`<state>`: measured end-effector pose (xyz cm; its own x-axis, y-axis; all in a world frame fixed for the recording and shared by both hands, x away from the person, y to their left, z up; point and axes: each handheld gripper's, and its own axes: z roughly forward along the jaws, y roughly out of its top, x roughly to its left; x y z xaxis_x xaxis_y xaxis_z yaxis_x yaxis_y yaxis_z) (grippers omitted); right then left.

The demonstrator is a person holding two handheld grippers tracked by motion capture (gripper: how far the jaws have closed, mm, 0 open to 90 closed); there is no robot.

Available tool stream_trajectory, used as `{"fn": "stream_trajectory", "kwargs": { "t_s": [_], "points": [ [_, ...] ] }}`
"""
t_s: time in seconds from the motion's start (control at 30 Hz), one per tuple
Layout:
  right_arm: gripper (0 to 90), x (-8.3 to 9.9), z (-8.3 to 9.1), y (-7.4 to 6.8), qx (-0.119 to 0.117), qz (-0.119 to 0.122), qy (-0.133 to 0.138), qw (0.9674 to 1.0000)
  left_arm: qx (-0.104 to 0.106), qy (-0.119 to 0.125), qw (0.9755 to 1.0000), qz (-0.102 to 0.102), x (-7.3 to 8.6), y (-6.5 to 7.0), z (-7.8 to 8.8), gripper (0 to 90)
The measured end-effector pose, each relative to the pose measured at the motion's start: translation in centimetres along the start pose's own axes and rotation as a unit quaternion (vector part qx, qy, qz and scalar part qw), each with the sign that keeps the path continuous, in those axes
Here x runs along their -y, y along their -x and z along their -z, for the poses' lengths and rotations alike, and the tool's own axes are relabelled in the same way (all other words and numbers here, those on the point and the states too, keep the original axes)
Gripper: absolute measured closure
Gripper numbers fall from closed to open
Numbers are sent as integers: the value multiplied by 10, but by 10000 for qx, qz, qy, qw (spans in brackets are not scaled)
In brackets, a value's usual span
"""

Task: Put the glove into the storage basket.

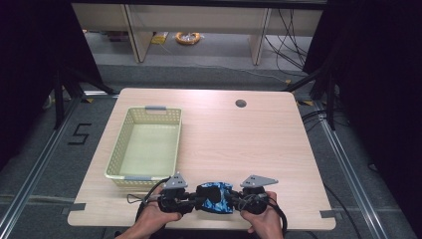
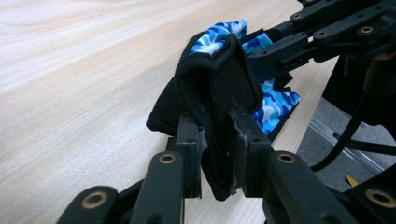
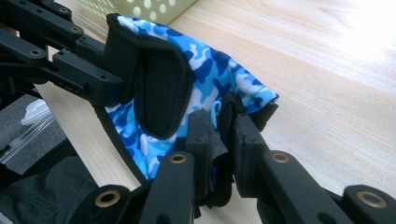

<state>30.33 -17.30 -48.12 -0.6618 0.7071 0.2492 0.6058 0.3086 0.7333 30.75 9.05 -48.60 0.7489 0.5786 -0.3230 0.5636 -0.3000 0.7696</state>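
Where the wooden table [image 1: 249,134] is seen in the high view, a pale yellow-green perforated basket [image 1: 115,149] is recorded at centre left of the frame, standing on the tabletop. Just below and right of the basket, at lower centre, the left gripper [image 1: 191,201] is noted, held in a hand [image 1: 157,219] entering from the bottom edge. Its jaws are closed narrowly on a blue camouflage glove [image 1: 215,197]; in the left gripper view the black cuff part of the glove [image 2: 215,93] is seen pinched between the two pads, with the left gripper [image 2: 215,154] rising from the bottom. The glove is suspended between both grippers near the front edge of the table, right of the basket's lower corner; whether it touches the tabletop cannot be told. Further right, the right gripper [image 1: 235,200] is likewise clamped on the glove's other end, as confirmed in the right gripper view, where blue fabric [image 3: 205,79] is bunched between the jaws of the right gripper [image 3: 225,140].
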Motion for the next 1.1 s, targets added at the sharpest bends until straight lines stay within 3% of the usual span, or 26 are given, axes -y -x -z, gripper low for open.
{"fn": "stream_trajectory", "kwargs": {
  "t_s": [0.03, 0.13, 0.17, 0.2, 0.3, 0.33, 0.37, 0.4, 0.5, 0.63, 0.83, 0.87, 0.9, 0.93, 0.97, 1.1],
  "points": [
    [797, -1, 2, -1, -54, -61, -102, 9999, 65, -63, 10000, -36, -2, 0, 2, 741],
    [797, -7, 7, -5, -105, -106, 79, 9999, 21, -50, 10000, -28, -11, 1, 9, 740],
    [797, -10, 9, -5, -83, -8, 105, 9999, 22, -53, 10000, -21, -16, 2, 12, 740],
    [797, -12, 11, -9, -82, -119, 188, 9997, 27, -55, 9999, -130, -21, 2, 15, 740],
    [796, -22, 16, -8, -23, 68, 285, 9996, 4, 27, 9996, -277, -33, 2, 23, 741],
    [796, -26, 18, -12, -43, -115, 236, 9996, 36, 77, 9997, -213, -35, 0, 25, 741],
    [796, -29, 17, -11, -73, -91, 308, 9995, 39, 117, 9998, -183, -37, -2, 27, 741],
    [796, -34, 17, -8, -65, 96, 370, 9992, 15, 140, 9998, -132, -39, -4, 28, 741],
    [796, -45, 16, -10, -48, 114, 339, 9993, 44, 195, 9998, -2, -43, -11, 32, 741],
    [795, -59, 13, -14, 20, 210, 306, 9993, 61, 174, 9998, -102, -50, -20, 43, 741],
    [796, -82, 4, -23, 28, 394, 360, 9986, -40, 225, 9997, 20, -57, -35, 60, 740],
    [796, -85, 2, -25, -10, 349, 352, 9988, 7, 226, 9997, 92, -57, -37, 63, 740],
    [796, -89, 0, -24, -45, 460, 360, 9983, 16, 240, 9996, 114, -58, -40, 65, 740],
    [796, -92, -2, -28, -48, 296, 298, 9991, 5, 232, 9996, 141, -59, -43, 68, 740],
    [796, -96, -4, -27, -88, 410, 299, 9987, -12, 213, 9997, 156, -60, -46, 71, 740],
    [795, -109, -14, -30, -250, 389, 300, 9985, 11, 232, 9993, 285, -65, -58, 82, 740]
  ]
}}
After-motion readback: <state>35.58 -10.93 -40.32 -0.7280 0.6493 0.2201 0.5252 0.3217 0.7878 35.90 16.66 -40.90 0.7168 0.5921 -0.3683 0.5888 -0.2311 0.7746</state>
